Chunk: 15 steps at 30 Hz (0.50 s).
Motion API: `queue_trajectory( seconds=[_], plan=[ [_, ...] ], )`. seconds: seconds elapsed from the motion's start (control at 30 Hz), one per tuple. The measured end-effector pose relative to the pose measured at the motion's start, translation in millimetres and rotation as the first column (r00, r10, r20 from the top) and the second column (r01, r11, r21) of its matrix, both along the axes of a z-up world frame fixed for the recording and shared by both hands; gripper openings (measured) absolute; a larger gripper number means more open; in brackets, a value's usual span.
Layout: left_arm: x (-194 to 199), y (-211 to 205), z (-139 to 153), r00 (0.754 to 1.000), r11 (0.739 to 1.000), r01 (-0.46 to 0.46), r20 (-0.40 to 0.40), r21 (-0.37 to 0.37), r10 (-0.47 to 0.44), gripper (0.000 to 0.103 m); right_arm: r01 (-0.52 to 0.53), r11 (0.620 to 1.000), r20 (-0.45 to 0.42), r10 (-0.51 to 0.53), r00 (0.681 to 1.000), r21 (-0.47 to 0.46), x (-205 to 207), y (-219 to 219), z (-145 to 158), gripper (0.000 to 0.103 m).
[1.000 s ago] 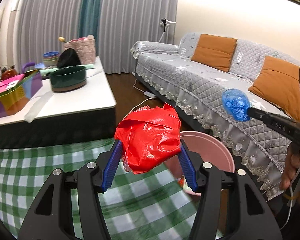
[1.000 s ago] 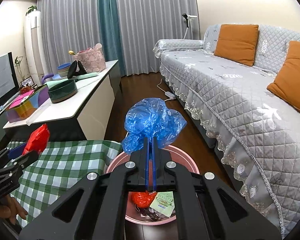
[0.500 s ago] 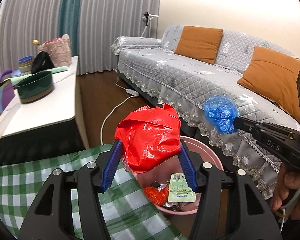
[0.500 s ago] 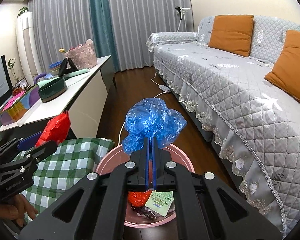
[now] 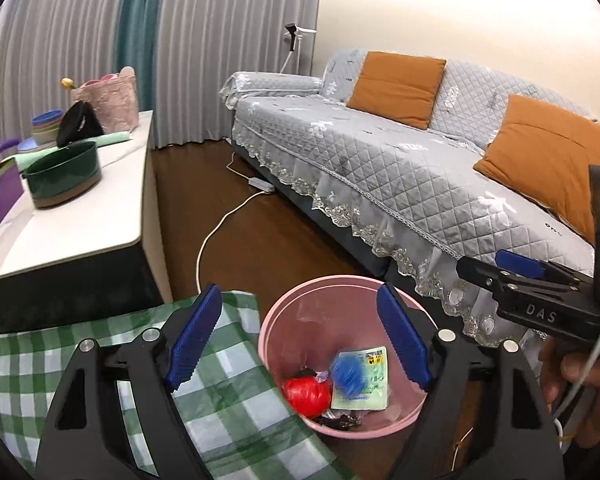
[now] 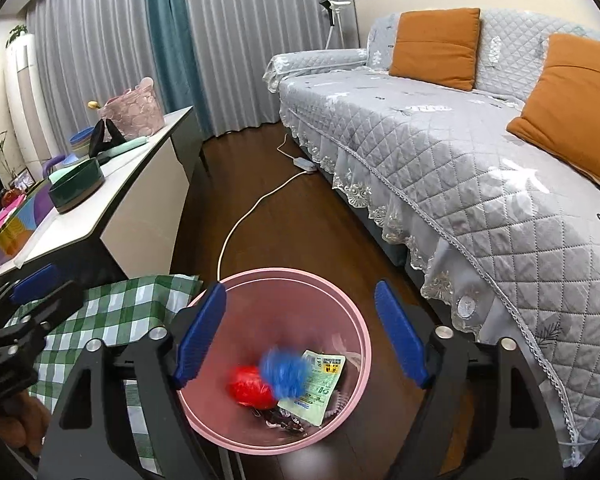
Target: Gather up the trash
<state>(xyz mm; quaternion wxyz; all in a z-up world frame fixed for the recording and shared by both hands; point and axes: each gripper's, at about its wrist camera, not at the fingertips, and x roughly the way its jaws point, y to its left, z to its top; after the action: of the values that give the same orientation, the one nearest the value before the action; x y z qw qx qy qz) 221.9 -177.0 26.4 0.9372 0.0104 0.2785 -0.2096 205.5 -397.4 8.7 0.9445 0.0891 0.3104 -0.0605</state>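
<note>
A pink bin [image 5: 284,312] stands on the dark floor below both grippers. My left gripper [image 5: 298,300] hangs over its rim with the jaws opening and nothing between the blue pads. The red plastic wad [image 5: 306,394] lies inside the bin beside a green packet [image 5: 362,380]. A blue plastic wad [image 5: 348,374] shows blurred just above them. My right gripper [image 6: 300,292] is also above the bin [image 6: 352,312], jaws opening and empty, with the blurred blue wad [image 6: 286,372] and red wad [image 6: 248,386] underneath. From the left wrist, the right gripper [image 5: 480,270] enters at the right edge.
A green checked cloth [image 5: 80,360] lies left of the bin. Behind it stands a white low table [image 5: 72,220] bearing a dark green bowl [image 5: 62,172]. A grey sofa [image 5: 380,168] with orange cushions runs along the right. A white cable [image 5: 216,232] crosses the floor.
Both grippers have opened. The red wad left the left jaws and the blue wad left the right jaws; both now show down inside the pink bin.
</note>
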Motion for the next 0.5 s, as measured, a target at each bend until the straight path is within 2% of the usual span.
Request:
queue_trajectory(
  seconds=[0.1, 0.17, 0.27, 0.4, 0.5],
  plan=[
    [-12.0, 10.0, 7.1, 1.0, 1.0, -0.006, 0.012, 0.006, 0.006, 0.078, -0.001, 1.0, 0.016, 0.001, 1.0, -0.001, -5.3, 2.6, 4.8, 0.091],
    [-22.7, 18.7, 13.6, 1.0, 1.0, -0.009, 0.021, -0.002, 0.009, 0.083, -0.01, 1.0, 0.035, 0.01, 0.999, -0.003, -10.8, 6.3, 10.2, 0.096],
    [-41.9, 33.9, 24.3, 0.999, 0.999, -0.034, 0.035, -0.017, 0.035, 0.09, -0.027, 1.0, 0.058, 0.027, 0.998, -0.006, -22.6, 13.7, 18.2, 0.098],
    [-70.8, 54.2, 33.6, 0.998, 0.998, -0.055, 0.024, -0.038, 0.056, 0.092, -0.067, 0.998, 0.067, 0.066, 0.996, 0.008, -44.1, 29.7, 28.9, 0.098],
    [-98.4, 68.5, 35.8, 0.996, 0.996, -0.083, 0.035, -0.023, 0.084, 0.095, -0.094, 0.996, 0.082, 0.094, 0.992, -0.005, -65.5, 46.4, 36.2, 0.098]
  ],
)
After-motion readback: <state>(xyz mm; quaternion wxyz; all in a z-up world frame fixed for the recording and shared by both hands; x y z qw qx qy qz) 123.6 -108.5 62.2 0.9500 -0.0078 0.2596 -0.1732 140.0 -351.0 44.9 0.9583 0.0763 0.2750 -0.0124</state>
